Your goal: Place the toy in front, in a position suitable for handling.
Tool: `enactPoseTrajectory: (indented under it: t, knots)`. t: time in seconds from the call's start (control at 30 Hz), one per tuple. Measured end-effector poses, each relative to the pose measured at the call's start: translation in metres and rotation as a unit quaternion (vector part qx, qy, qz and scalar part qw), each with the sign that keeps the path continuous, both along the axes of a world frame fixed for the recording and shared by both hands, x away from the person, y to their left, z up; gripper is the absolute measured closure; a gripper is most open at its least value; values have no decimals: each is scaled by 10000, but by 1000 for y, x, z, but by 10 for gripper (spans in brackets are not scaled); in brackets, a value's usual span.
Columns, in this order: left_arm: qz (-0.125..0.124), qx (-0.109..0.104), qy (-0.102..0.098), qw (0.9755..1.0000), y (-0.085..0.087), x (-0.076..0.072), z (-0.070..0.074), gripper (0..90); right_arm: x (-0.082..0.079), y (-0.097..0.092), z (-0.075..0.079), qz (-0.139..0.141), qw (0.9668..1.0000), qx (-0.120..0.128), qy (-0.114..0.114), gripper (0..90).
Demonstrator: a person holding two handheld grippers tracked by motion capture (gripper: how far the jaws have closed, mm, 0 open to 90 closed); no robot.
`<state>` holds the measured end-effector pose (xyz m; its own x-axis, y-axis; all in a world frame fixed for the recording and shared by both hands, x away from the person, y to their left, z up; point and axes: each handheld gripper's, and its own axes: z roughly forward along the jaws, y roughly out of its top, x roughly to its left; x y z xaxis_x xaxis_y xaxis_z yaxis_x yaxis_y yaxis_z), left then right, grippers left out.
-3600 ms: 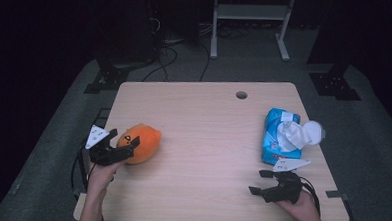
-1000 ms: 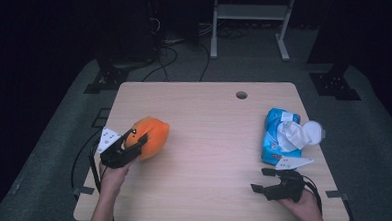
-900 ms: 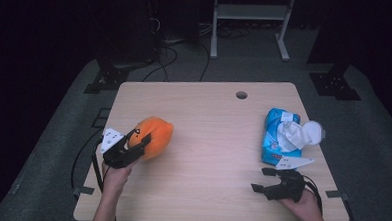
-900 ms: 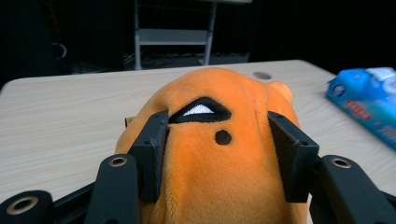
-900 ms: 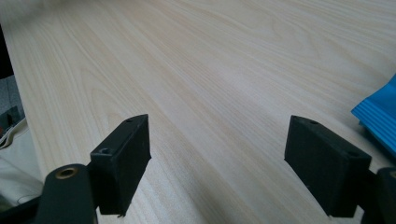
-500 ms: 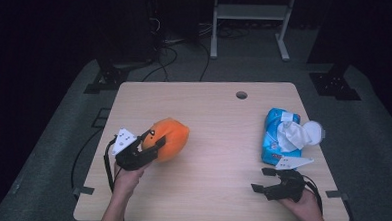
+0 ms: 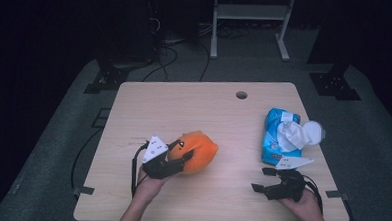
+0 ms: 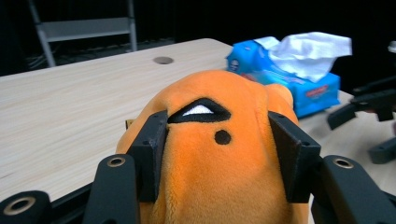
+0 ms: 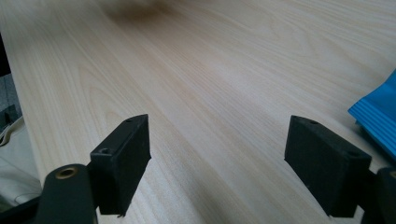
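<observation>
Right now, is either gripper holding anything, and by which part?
The left gripper is shut on the orange plush toy, its pads pressing in on the toy's two sides. The right gripper stands open over the table, holding nothing.

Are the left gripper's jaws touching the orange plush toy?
Touching. In the left gripper view, the left gripper has both black jaws pressed into the sides of the orange plush toy, denting its fabric.
</observation>
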<state>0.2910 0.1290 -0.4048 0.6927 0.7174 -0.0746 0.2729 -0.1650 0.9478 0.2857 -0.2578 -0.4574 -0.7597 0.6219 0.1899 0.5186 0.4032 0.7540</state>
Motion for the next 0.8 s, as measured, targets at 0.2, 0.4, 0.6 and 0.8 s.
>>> enactPoseTrajectory:
  t: [0.2,0.4,0.6,0.8]
  knots:
    - [-151,136,-22,9998,-15,-3,-4,449,-1,-3,2,-36,10000,-47,-57,213]
    - [-260,196,-40,9995,-25,-3,-9,445,0,-10,4,-145,9999,27,-75,213]
    - [-348,293,-16,9990,-34,-2,-17,438,-1,-11,4,-163,9998,28,-88,213]
    - [-411,392,142,9983,-38,3,-28,430,-1,-7,2,-95,10000,-7,-26,214]
